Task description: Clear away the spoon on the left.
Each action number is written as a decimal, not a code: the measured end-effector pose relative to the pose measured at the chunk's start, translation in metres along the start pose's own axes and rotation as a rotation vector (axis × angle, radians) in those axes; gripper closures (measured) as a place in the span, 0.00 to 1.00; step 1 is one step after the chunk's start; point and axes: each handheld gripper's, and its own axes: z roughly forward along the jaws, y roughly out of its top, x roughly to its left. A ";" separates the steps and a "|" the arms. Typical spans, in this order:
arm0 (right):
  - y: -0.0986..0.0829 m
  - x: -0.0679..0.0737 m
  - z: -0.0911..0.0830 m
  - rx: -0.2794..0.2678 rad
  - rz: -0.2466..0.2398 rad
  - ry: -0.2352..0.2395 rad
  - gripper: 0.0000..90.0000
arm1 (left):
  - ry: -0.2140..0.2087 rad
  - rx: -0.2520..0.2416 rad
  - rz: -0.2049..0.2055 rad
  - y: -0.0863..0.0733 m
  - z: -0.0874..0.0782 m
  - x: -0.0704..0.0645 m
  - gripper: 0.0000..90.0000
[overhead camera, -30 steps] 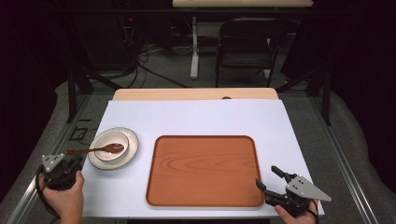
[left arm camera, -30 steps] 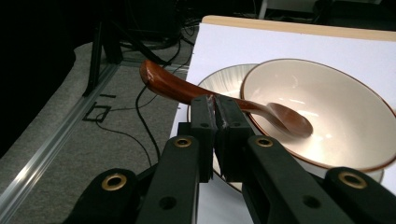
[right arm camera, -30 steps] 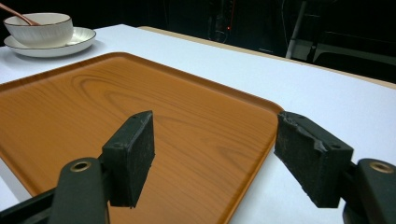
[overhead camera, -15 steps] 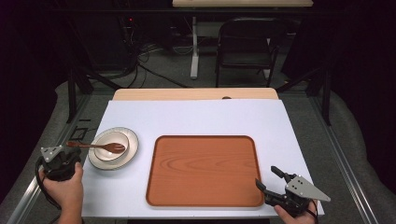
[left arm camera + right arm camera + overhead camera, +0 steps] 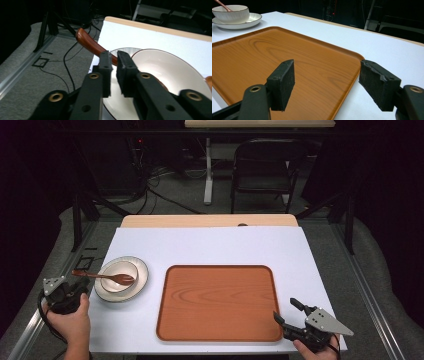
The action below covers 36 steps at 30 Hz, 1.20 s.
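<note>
The wooden spoon [image 5: 102, 277] is laid across the bowl [image 5: 119, 275], which is stood on a plate [image 5: 139, 270] near the counter's [image 5: 225, 245] left edge. The spoon's handle end is clamped between the jaws of the left tool [image 5: 113, 62]. The right tool [image 5: 287, 312] is held with jaws wide apart at the tray's [image 5: 215, 302] near right corner

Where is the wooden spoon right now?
In the high view, the wooden spoon lies across the bowl on the plate at the table's left, handle pointing toward the left gripper.
</note>
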 end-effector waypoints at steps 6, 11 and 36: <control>0.000 0.000 -0.001 -0.003 0.003 0.005 0.31 | -0.046 -0.025 -0.100 -0.005 -0.007 0.012 0.74; 0.000 -0.001 -0.001 -0.004 0.002 0.007 0.32 | -0.064 -0.034 -0.149 -0.008 -0.007 0.019 0.63; -0.001 0.000 0.003 0.014 0.003 0.007 0.32 | -0.186 -0.054 -0.335 -0.011 0.018 0.020 0.48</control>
